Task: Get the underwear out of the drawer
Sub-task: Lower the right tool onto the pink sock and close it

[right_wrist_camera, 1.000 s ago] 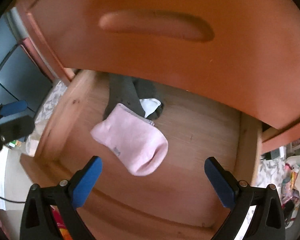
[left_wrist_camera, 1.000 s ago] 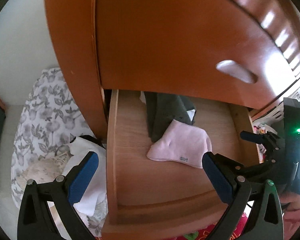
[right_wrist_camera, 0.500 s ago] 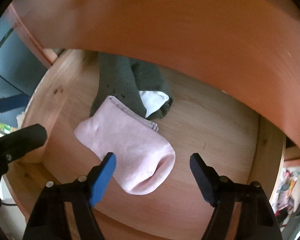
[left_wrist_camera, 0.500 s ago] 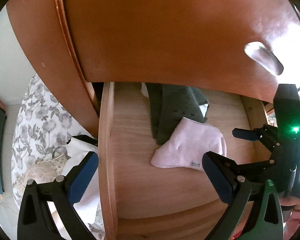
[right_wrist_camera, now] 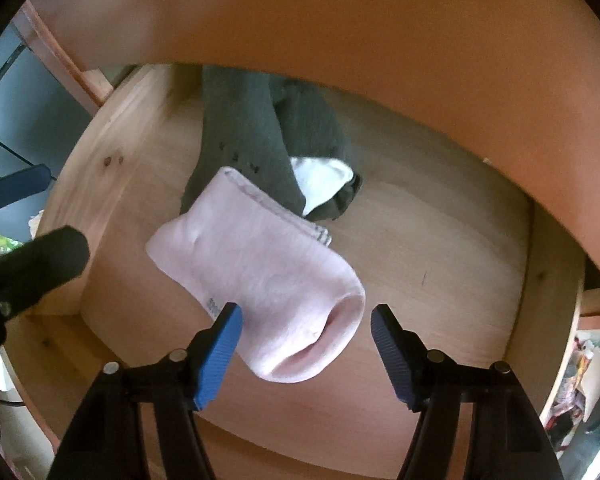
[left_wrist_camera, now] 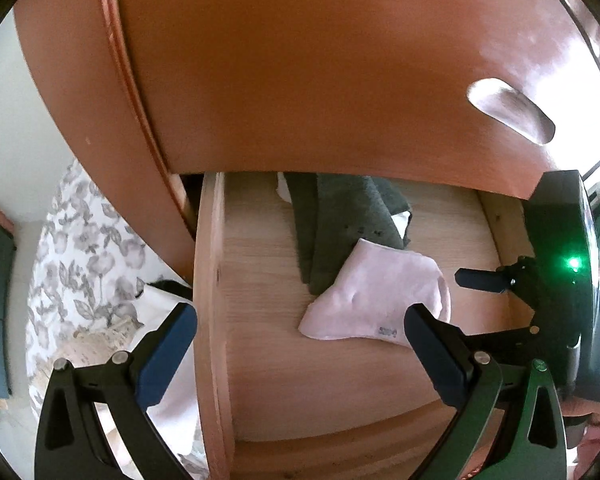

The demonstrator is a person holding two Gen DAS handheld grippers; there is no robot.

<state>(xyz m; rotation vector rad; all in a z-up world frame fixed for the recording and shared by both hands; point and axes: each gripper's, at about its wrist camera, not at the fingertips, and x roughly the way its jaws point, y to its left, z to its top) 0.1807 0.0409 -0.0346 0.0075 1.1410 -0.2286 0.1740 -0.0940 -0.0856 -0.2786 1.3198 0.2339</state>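
Note:
An open wooden drawer (left_wrist_camera: 208, 280) (right_wrist_camera: 440, 240) holds a folded pink garment (left_wrist_camera: 380, 296) (right_wrist_camera: 260, 264) that lies partly on dark grey clothing (left_wrist_camera: 340, 224) (right_wrist_camera: 252, 132) with a white piece (right_wrist_camera: 320, 176) beside it. My right gripper (right_wrist_camera: 306, 312) points down over the pink garment's rounded end. Its jaws are closing with that end between them, and the right pad stands apart from the fabric. One of its blue fingers (left_wrist_camera: 480, 280) shows at the right of the left wrist view. My left gripper (left_wrist_camera: 300, 316) is open, astride the drawer's left wall and holding nothing.
The shut drawer front (left_wrist_camera: 300, 80) with a recessed handle (left_wrist_camera: 508, 112) overhangs the back of the open drawer. Floral bedding (left_wrist_camera: 80, 260) and white cloth (left_wrist_camera: 168, 392) lie left of the dresser. Colourful clutter (right_wrist_camera: 580, 380) sits at the right.
My right gripper has sunk toward the pink garment and its jaws have narrowed around the garment's end. The left gripper has eased slightly lower by the drawer's left wall and stays open.

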